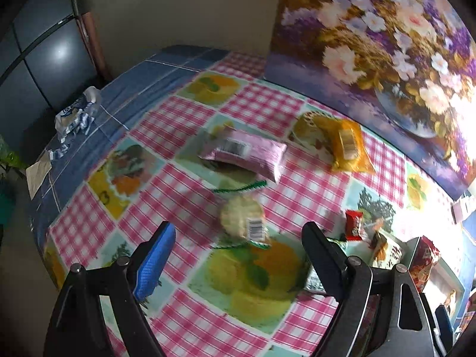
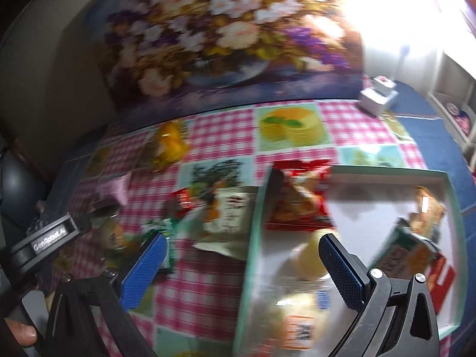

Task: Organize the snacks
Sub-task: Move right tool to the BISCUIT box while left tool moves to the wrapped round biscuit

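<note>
My left claw (image 1: 238,250) hung wide and empty above the worktop (image 1: 184,321), angled down at the clear pack of round crackers (image 1: 242,218) lying between its tips on the checked cloth. My right claw (image 2: 241,255) was wide too, with nothing pressed between its pads, straddling the near wall of the shallow green box (image 2: 253,238) where several snacks already lay: a red bag (image 2: 297,202) leaning on the far left corner, a pale round-cracker pack (image 2: 300,312) at the front, and more at the right side.

Still loose on the cloth were the pink packet (image 1: 247,154) beyond the crackers, the yellow bag (image 1: 348,145) near the flowered backdrop (image 1: 372,44), the small red sachet (image 1: 354,224) and the white printed packet (image 1: 385,251) just beside the box.

I judged the cracker pack to be the left claw's next pick. To do it well I would have come straight down over its middle, with the pads across the narrow way of the stack, not along the crimped green ends, which would only fold. The film looked slippery and the crackers brittle, so a gentle squeeze would serve. Both views were smeared, so I should have steadied before closing. Meanwhile the right claw ought to have cleared the box's left edge, leaving the open white floor in the middle free.
</note>
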A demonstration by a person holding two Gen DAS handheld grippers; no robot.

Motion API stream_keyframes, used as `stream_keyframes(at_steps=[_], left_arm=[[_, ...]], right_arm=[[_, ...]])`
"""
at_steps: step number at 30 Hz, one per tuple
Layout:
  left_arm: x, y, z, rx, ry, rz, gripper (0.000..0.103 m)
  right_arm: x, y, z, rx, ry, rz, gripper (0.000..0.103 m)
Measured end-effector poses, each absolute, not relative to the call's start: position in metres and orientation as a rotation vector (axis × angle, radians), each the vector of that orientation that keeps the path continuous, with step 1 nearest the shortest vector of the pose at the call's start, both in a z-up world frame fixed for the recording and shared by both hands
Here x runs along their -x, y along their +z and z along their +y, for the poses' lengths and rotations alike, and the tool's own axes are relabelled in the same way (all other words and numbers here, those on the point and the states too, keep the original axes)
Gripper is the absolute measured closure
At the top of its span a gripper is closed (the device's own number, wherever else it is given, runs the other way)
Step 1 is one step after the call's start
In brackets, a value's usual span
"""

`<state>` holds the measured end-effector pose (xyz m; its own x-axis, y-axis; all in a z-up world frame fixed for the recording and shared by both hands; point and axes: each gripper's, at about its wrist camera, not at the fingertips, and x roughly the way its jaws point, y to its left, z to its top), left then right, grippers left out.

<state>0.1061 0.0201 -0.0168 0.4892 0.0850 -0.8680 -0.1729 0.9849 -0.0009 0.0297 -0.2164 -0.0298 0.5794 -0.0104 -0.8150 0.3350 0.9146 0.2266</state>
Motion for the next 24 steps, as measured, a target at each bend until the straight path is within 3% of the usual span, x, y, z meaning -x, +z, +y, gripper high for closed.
stream_keyframes(at_steps=[17,24], left_arm=[[-0.122,-0.022,0.093,0.258,0.203,1.049,0.016],[-0.133,-0.04,0.102,0.319,0.185,1.092,0.016]], right_arm=[[-0.07,-0.049,-0.136,-0.256,-0.068,0.986,0.0],[-0.086,-0.068,-0.117,-0.197,-0.058,1.041,0.009]])
